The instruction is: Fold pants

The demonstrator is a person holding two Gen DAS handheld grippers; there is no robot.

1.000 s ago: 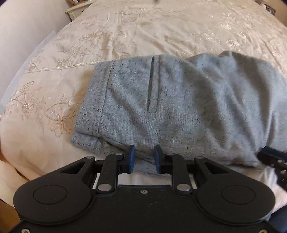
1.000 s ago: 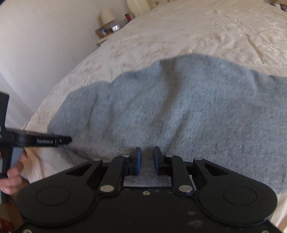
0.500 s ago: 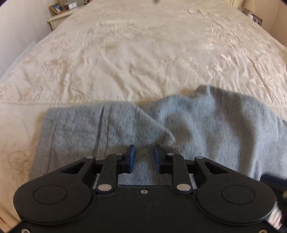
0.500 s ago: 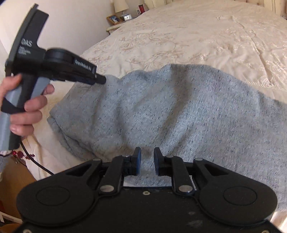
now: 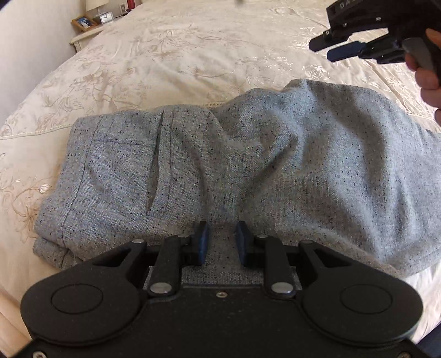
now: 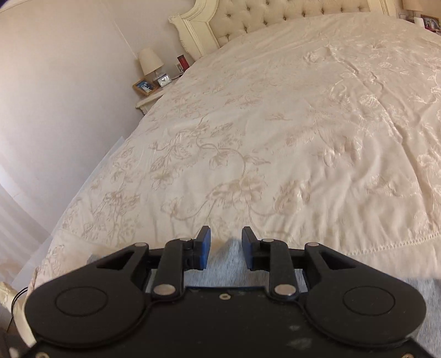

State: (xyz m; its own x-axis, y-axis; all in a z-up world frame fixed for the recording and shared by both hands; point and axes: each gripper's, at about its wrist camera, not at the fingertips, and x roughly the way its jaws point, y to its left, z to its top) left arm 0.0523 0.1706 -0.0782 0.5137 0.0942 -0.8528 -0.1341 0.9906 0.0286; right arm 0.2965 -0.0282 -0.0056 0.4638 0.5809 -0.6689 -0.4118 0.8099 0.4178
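Pants [image 5: 234,170] plain grey, unlabelled; right tongs [image 5: 330,49] (lettering unreadable) opening, empty.

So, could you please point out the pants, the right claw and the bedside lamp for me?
pants [image 5: 275,170]: left wrist view, middle of the grey speckled fabric.
right claw [image 5: 330,51]: left wrist view, between its two fingertips, above the bedspread.
bedside lamp [image 6: 149,61]: right wrist view, on the cream shade.

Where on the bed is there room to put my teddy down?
The cream bedspread is bare from the far edge of the grey pants up to the headboard, the widest room. A narrower bare strip lies left of the pants. The near edge is crowded: the pants fill it, with the left tongs over them.
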